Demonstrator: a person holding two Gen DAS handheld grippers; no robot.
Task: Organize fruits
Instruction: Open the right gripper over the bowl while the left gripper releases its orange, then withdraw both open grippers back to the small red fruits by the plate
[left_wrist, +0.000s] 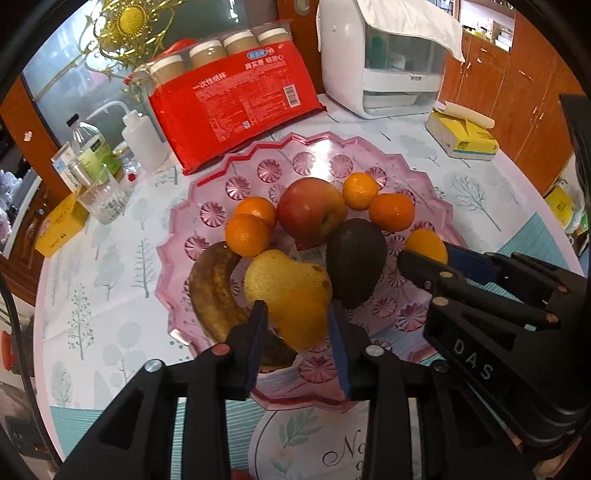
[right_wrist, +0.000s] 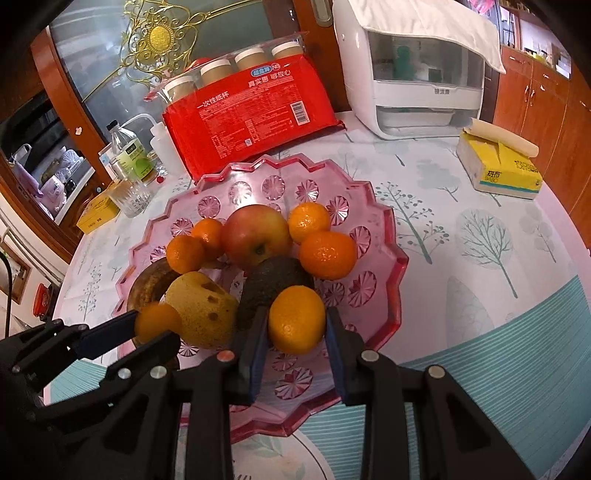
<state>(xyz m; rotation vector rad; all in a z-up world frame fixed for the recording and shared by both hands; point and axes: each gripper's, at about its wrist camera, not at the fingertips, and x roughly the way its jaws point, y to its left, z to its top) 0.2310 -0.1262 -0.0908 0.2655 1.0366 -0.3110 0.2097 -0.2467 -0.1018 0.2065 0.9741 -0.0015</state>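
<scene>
A pink plastic fruit plate (left_wrist: 207, 206) (right_wrist: 384, 236) holds an apple (left_wrist: 310, 208) (right_wrist: 256, 236), an avocado (left_wrist: 354, 266) (right_wrist: 273, 284), a brown banana (left_wrist: 212, 291) (right_wrist: 147, 284), a yellow pear (left_wrist: 284, 280) (right_wrist: 203, 310) and several tangerines (left_wrist: 247, 234) (right_wrist: 327, 254). My left gripper (left_wrist: 297, 332) (right_wrist: 155, 328) is shut on a tangerine (left_wrist: 301, 325) (right_wrist: 157, 321) just above the plate's near side. My right gripper (right_wrist: 295, 328) (left_wrist: 424, 258) is shut on another tangerine (right_wrist: 297, 319) (left_wrist: 426, 245) over the plate's right side.
Behind the plate lie a red pack of paper cups (left_wrist: 232, 107) (right_wrist: 251, 110) and a white appliance (left_wrist: 384, 62) (right_wrist: 417, 74). A yellow tissue pack (left_wrist: 461, 136) (right_wrist: 498, 166) sits at the right. Bottles, a glass (left_wrist: 103, 199) and a yellow box (left_wrist: 59, 229) stand at the left.
</scene>
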